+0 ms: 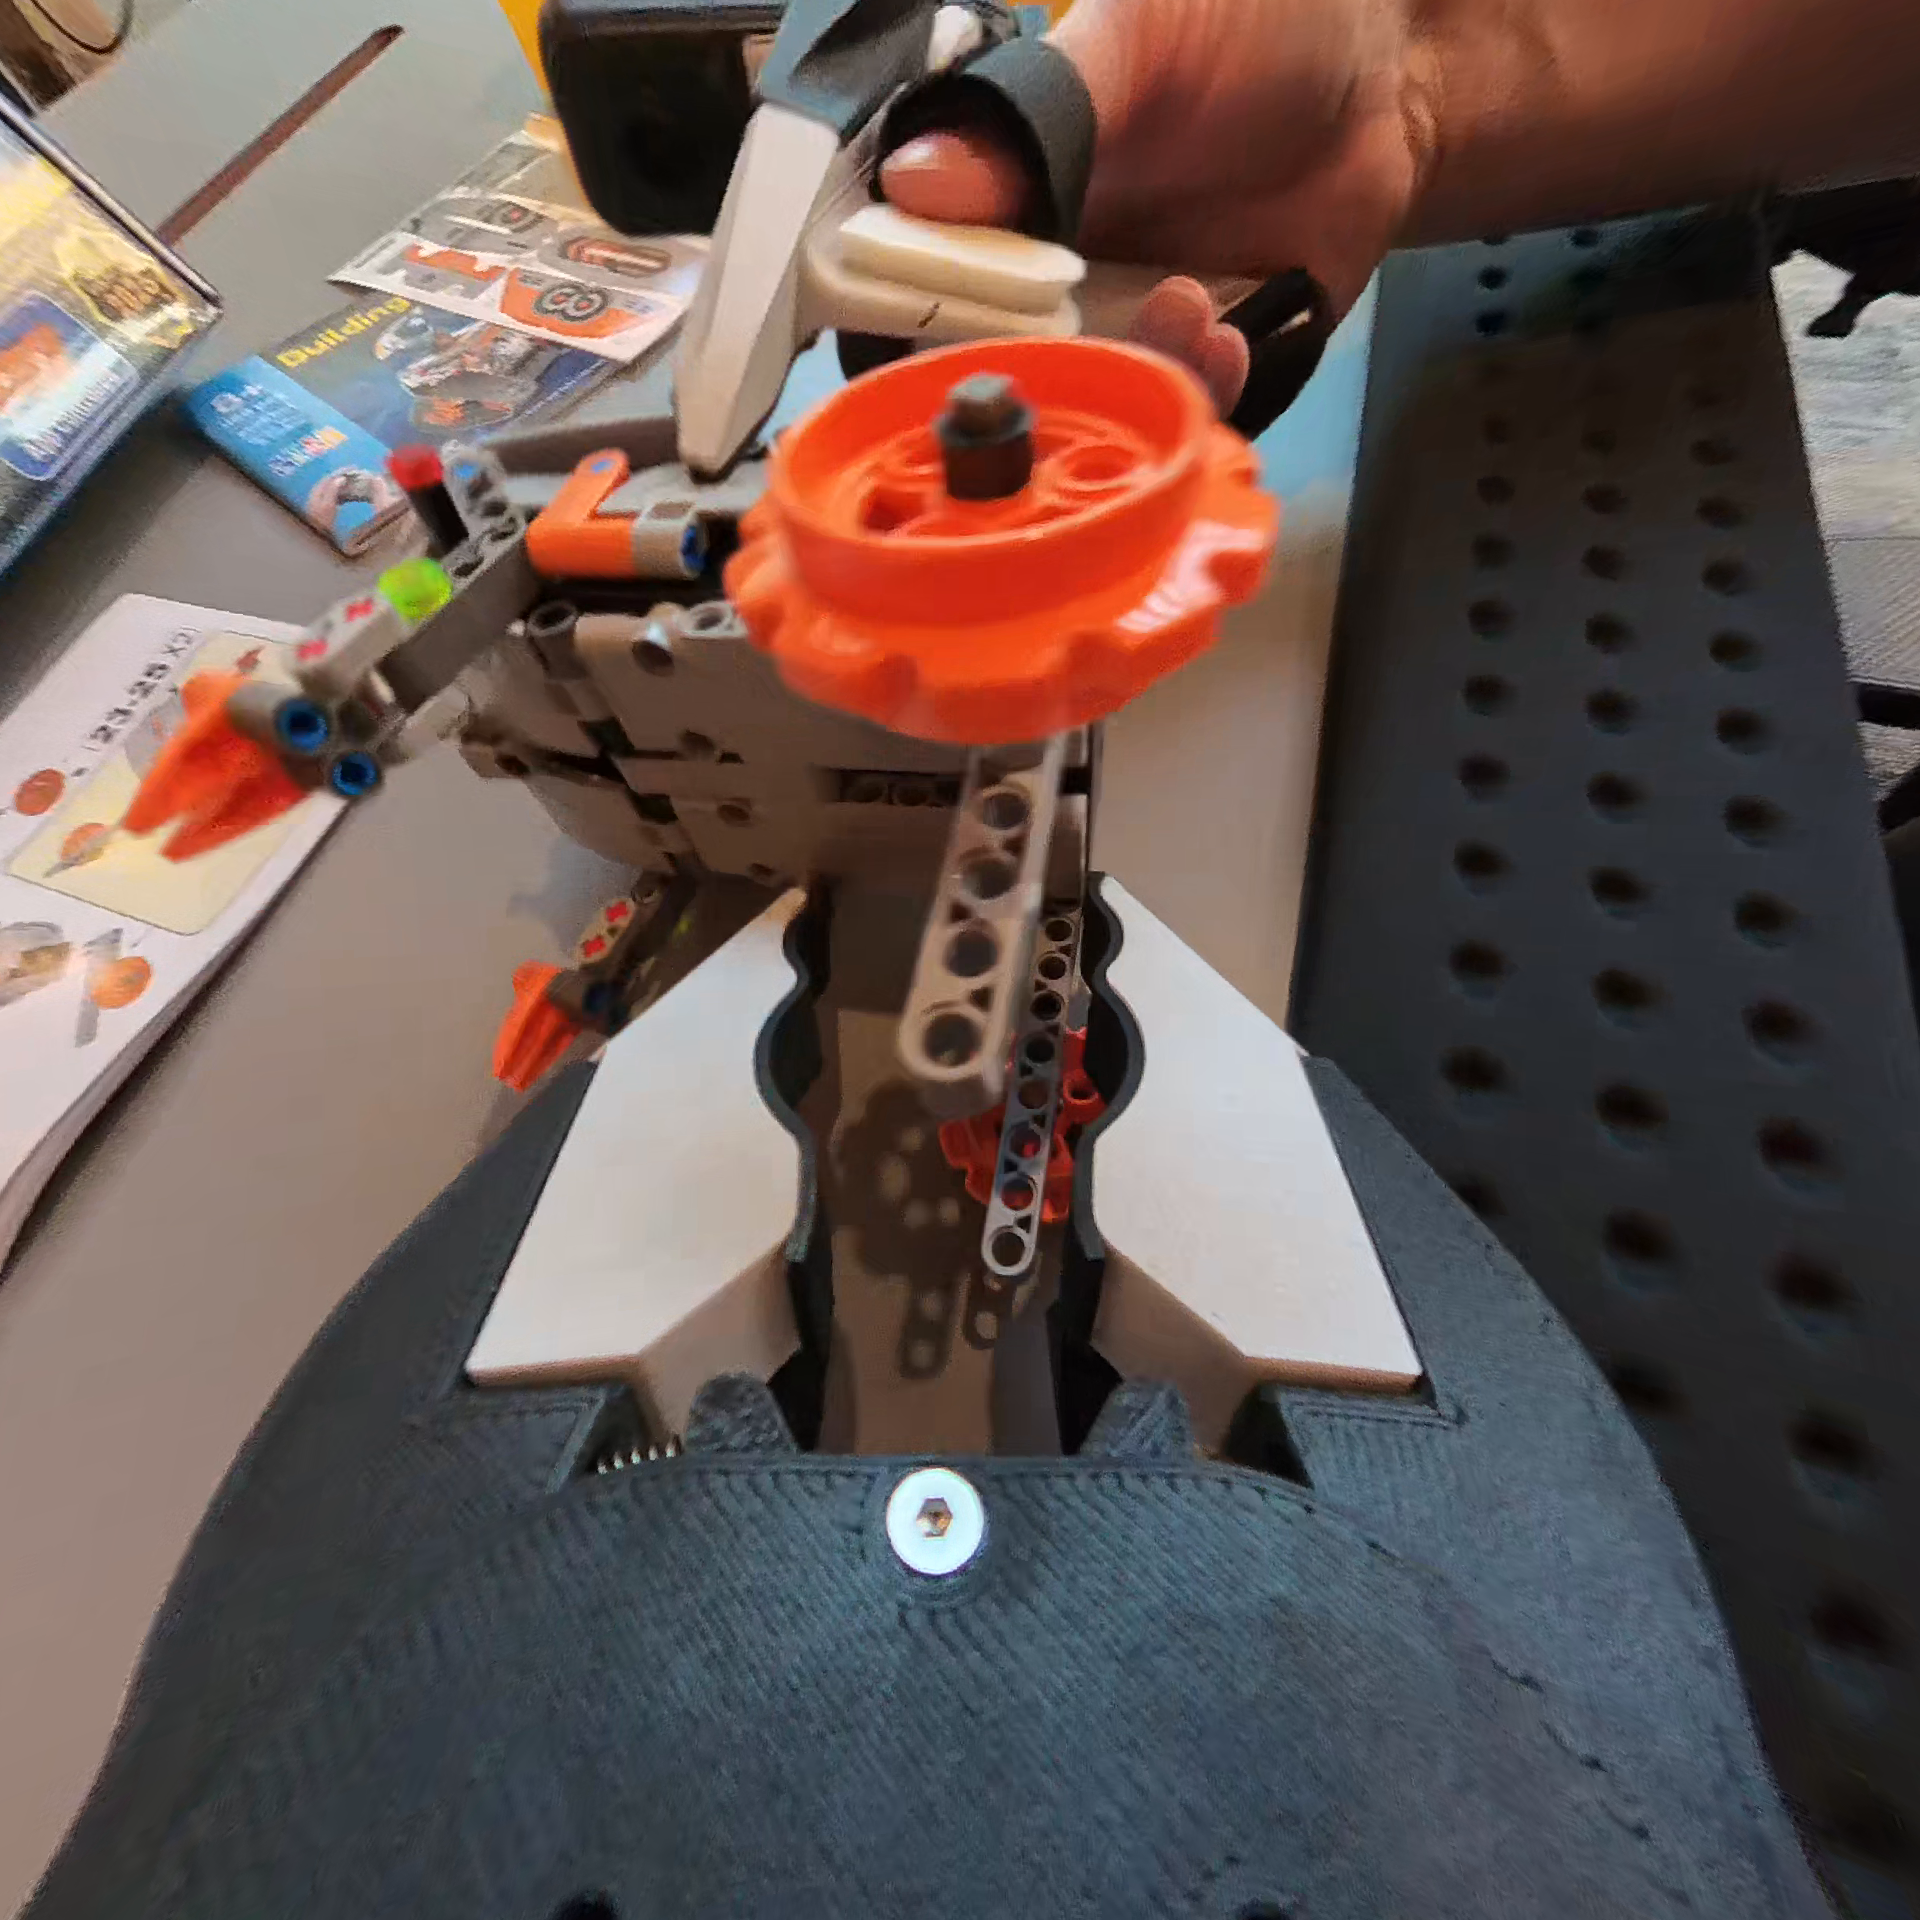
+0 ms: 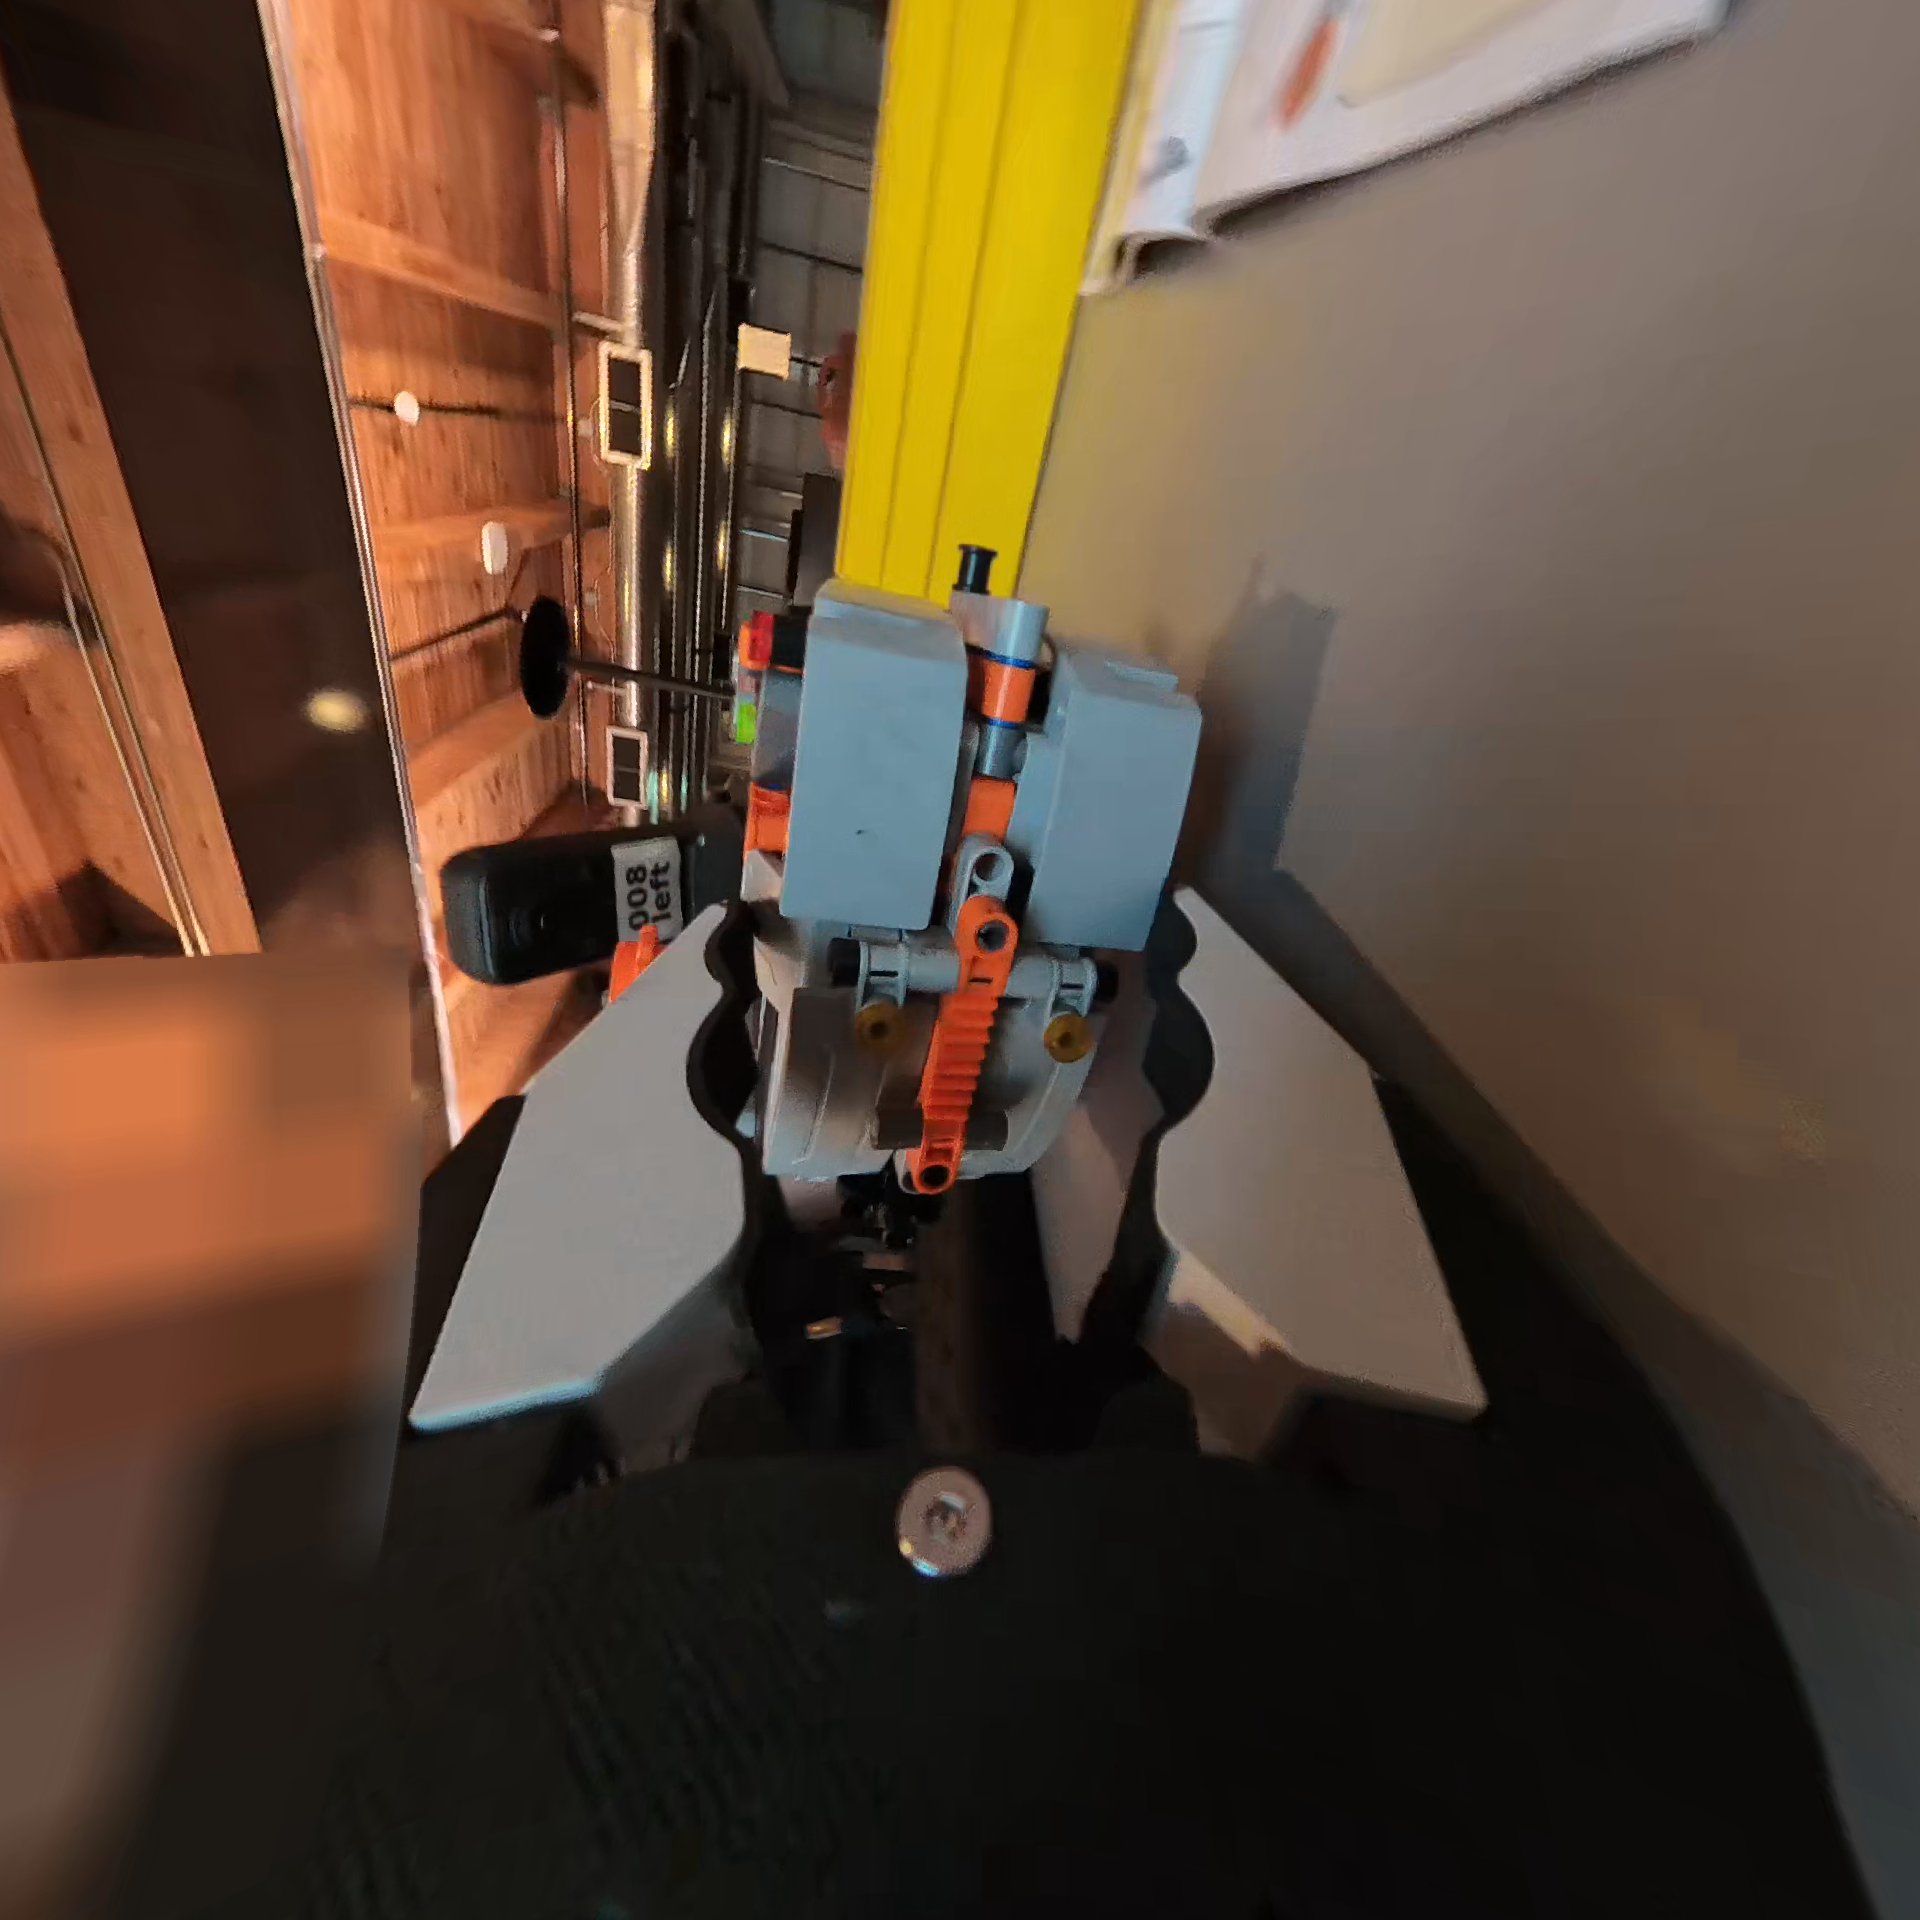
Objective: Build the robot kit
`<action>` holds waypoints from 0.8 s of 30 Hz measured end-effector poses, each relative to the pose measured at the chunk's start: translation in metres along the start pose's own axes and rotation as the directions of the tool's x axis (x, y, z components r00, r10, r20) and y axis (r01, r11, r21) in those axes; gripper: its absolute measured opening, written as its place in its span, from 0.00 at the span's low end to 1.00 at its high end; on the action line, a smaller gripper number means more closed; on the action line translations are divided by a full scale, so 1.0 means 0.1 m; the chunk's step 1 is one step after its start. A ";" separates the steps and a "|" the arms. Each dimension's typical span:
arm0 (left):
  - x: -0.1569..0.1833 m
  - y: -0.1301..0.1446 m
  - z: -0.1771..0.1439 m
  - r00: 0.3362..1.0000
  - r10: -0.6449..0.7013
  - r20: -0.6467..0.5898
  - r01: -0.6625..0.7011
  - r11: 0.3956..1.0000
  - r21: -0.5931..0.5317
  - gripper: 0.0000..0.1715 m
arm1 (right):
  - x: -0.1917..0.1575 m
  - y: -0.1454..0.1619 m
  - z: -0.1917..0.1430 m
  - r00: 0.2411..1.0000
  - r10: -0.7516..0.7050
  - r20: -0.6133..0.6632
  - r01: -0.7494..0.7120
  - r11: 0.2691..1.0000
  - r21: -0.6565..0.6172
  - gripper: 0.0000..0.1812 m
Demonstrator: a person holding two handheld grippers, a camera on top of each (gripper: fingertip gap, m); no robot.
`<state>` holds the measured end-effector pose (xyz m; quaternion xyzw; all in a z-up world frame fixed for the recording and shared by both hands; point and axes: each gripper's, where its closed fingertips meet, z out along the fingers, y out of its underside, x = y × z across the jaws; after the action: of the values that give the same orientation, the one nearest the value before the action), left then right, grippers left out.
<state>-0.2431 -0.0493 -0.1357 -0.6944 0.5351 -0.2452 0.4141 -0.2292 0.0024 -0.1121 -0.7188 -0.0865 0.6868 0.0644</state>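
Observation:
A grey and orange construction-toy model (image 1: 665, 717) is held above the grey table (image 1: 312, 1195). An orange toothed wheel (image 1: 997, 561) sits on a dark axle at its top, and a grey holed beam (image 1: 977, 935) hangs below the wheel. My left gripper (image 1: 951, 914) is shut on the model's lower part. My right gripper (image 1: 717, 436), held by a hand (image 1: 1247, 135), grips the model's far side from above. In the right wrist view, my right gripper (image 2: 951, 935) is shut on the model (image 2: 935, 831) by its grey curved end with an orange toothed bar (image 2: 961, 1049).
An open instruction booklet (image 1: 94, 935), a blue booklet (image 1: 405, 405), a sticker sheet (image 1: 530, 270) and a box (image 1: 73, 312) lie on the table to the left. A black perforated panel (image 1: 1610, 831) stands at the right. A yellow post (image 2: 966, 291) stands behind the model. The grippers' ends are close to 6 cm from one another.

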 end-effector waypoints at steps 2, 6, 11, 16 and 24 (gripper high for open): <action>-0.04 0.01 0.00 1.000 0.009 0.027 -0.009 1.000 -0.007 0.28 | -0.10 -0.02 0.01 0.986 -0.165 0.027 0.165 0.986 0.004 0.42; -0.25 0.05 0.01 0.994 -0.006 0.112 0.008 1.000 -0.021 0.28 | -0.33 -0.14 0.00 0.841 -0.541 -0.002 0.541 0.841 0.015 0.42; -0.47 0.14 -0.05 0.981 -0.020 0.194 0.026 0.999 -0.029 0.28 | -0.27 -0.14 -0.03 0.610 -0.792 -0.018 0.788 0.608 -0.099 0.42; -0.50 0.24 -0.21 0.959 0.066 0.276 -0.048 0.996 -0.074 0.29 | -0.13 -0.03 0.01 0.576 -0.818 0.000 0.806 0.567 -0.169 0.41; -0.55 0.18 -0.39 0.951 0.041 0.305 -0.040 0.999 -0.011 0.34 | -0.14 -0.10 -0.14 0.515 -0.856 0.028 0.847 0.504 -0.166 0.40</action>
<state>-0.3003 -0.0112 -0.1238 -0.7138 0.4792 -0.1253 0.4951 -0.2162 0.0099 -0.0957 -0.6054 -0.4810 0.5362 0.3386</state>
